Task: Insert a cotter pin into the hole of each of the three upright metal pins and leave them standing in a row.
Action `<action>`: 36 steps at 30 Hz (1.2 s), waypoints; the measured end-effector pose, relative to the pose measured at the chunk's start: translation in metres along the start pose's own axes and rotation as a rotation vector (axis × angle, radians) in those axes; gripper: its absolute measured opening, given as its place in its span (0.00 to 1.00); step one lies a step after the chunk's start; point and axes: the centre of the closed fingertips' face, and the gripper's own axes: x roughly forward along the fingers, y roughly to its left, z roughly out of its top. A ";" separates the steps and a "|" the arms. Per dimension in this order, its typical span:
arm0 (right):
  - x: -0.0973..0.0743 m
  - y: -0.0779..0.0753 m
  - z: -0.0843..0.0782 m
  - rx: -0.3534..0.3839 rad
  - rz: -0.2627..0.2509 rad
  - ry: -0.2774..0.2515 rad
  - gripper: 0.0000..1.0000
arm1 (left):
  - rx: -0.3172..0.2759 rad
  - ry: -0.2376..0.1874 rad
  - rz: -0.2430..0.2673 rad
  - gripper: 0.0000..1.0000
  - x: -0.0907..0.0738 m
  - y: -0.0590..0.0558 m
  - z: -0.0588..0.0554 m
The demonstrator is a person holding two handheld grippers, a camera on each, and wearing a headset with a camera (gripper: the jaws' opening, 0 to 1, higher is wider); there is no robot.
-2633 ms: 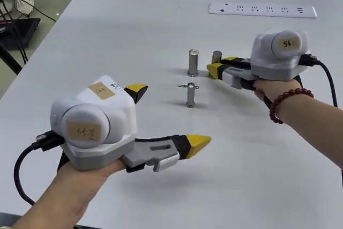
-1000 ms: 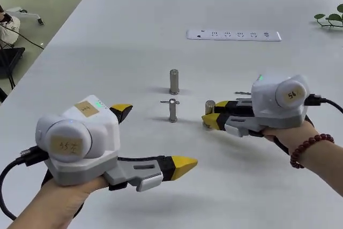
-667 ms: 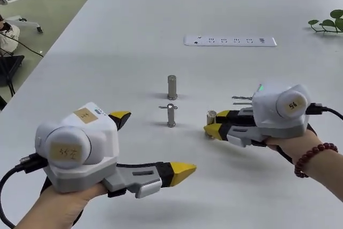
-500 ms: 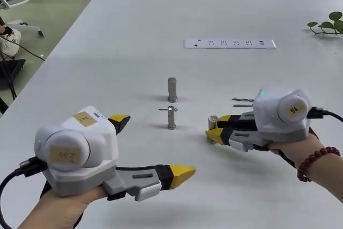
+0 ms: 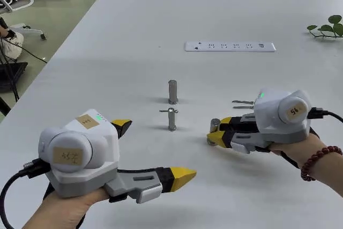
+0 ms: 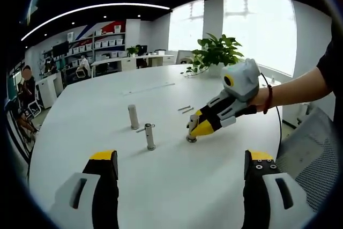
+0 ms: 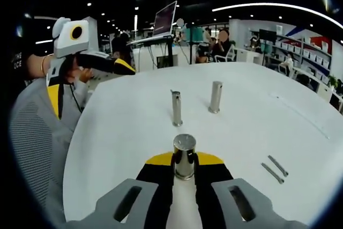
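Note:
Three short metal pins are on the white table [image 5: 107, 52]. The far pin [image 5: 172, 91] stands bare. The middle pin [image 5: 172, 119] stands with a cotter pin through its top. My right gripper [image 5: 217, 134] is shut on the third pin [image 5: 214, 126], upright to the right of the middle one, its base at or just above the table. In the right gripper view that pin [image 7: 184, 156] sits between the jaws. My left gripper [image 5: 153, 151] hovers open and holds nothing, near the front left. Two loose cotter pins [image 5: 242, 103] lie behind the right gripper.
A white power strip [image 5: 230, 46] lies across the far middle of the table. A small plant sprig [image 5: 324, 28] lies at the far right edge. A cable [image 5: 13, 183] trails from the left gripper. Office chairs and shelves stand beyond the table's left side.
My right gripper has carried the third pin from beside the far pin to the near right of the middle pin. The head camera has tilted, shifting the whole scene. The left gripper stays open.

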 end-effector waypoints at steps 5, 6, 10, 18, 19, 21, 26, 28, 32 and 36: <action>-0.002 -0.001 -0.001 0.026 -0.016 0.003 0.20 | -0.001 0.001 -0.001 0.98 0.000 -0.002 -0.001; -0.003 0.001 -0.001 0.023 -0.011 0.005 0.20 | 0.000 0.004 0.002 0.98 0.000 -0.001 -0.002; -0.011 0.000 0.004 0.040 -0.013 -0.008 0.22 | 0.011 0.001 0.017 0.98 0.000 0.002 -0.001; -0.027 -0.003 0.008 0.048 0.008 0.021 0.27 | 0.025 -0.020 0.042 0.98 0.001 0.005 0.004; -0.029 -0.004 0.008 0.051 0.008 0.025 0.28 | 0.042 -0.016 0.053 0.97 0.001 0.007 0.003; -0.033 -0.006 0.009 0.067 0.017 0.029 0.30 | 0.050 -0.001 0.059 0.96 0.001 0.007 0.001; -0.041 -0.012 0.008 0.060 0.015 0.063 0.29 | 0.035 -0.020 0.056 0.96 0.000 0.007 0.004; -0.045 -0.016 0.009 0.061 0.011 0.071 0.29 | 0.027 -0.022 0.053 0.96 0.001 0.007 0.005; -0.049 -0.027 0.007 0.060 -0.003 0.109 0.28 | -0.001 -0.040 0.038 0.96 0.002 0.005 0.007; -0.050 -0.037 0.006 0.053 -0.015 0.137 0.26 | 0.015 -0.020 0.045 0.96 0.001 0.007 0.005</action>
